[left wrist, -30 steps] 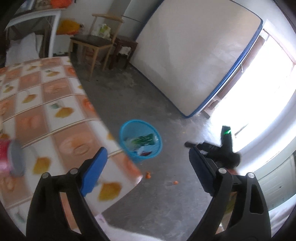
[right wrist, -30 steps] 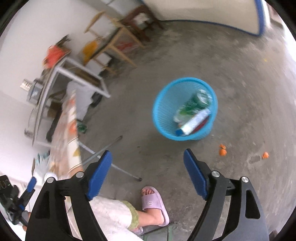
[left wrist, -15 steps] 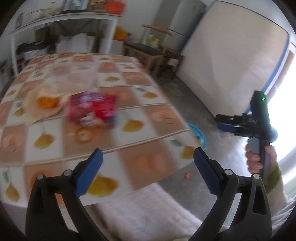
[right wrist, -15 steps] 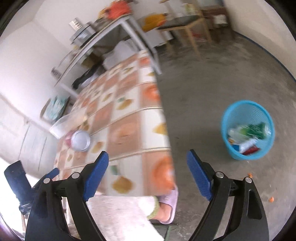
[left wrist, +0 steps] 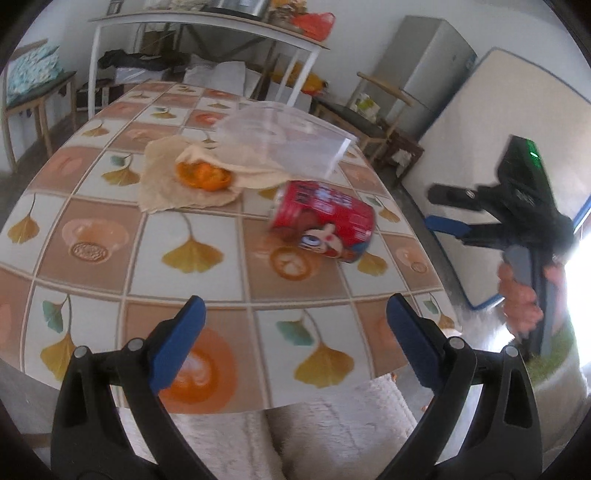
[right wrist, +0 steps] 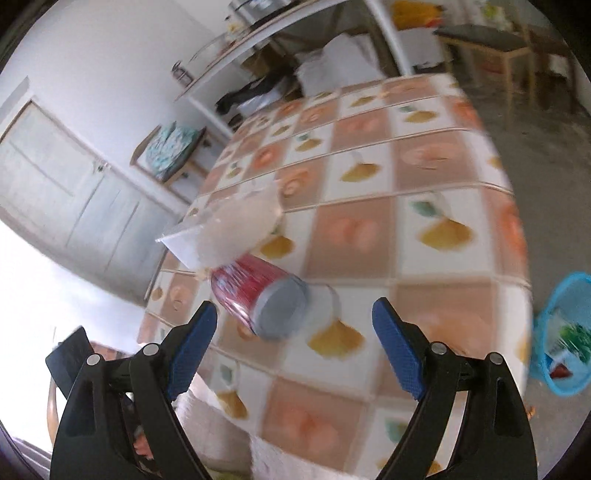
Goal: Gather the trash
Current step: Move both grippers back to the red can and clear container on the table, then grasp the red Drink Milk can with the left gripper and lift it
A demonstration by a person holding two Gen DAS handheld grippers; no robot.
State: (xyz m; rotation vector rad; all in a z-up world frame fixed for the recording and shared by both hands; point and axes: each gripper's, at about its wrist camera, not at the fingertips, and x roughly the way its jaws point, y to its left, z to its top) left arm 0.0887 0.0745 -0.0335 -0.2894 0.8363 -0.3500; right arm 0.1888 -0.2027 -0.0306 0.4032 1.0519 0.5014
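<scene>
A red can [left wrist: 325, 225] lies on its side on the tiled table [left wrist: 207, 280]; it also shows in the right wrist view [right wrist: 258, 299]. Behind it a clear plastic container [left wrist: 284, 140] stands tilted, and orange peel [left wrist: 203, 175] lies on a beige napkin [left wrist: 166, 184]. My left gripper [left wrist: 293, 336] is open and empty above the table's near edge. My right gripper [right wrist: 295, 343] is open and empty just short of the can, and shows at the right of the left wrist view [left wrist: 517, 214]. A blue trash basket [right wrist: 565, 339] holding bottles stands on the floor right of the table.
A white shelf rack [left wrist: 207, 33] and bags stand behind the table. A wooden chair [left wrist: 369, 114], a grey fridge [left wrist: 424, 62] and a leaning mattress [left wrist: 498, 147] are at the right. A door [right wrist: 74, 184] is on the left wall.
Both grippers have swung from the floor and basket up to the table. The red can and container now lie straight ahead of both, nearer than before.
</scene>
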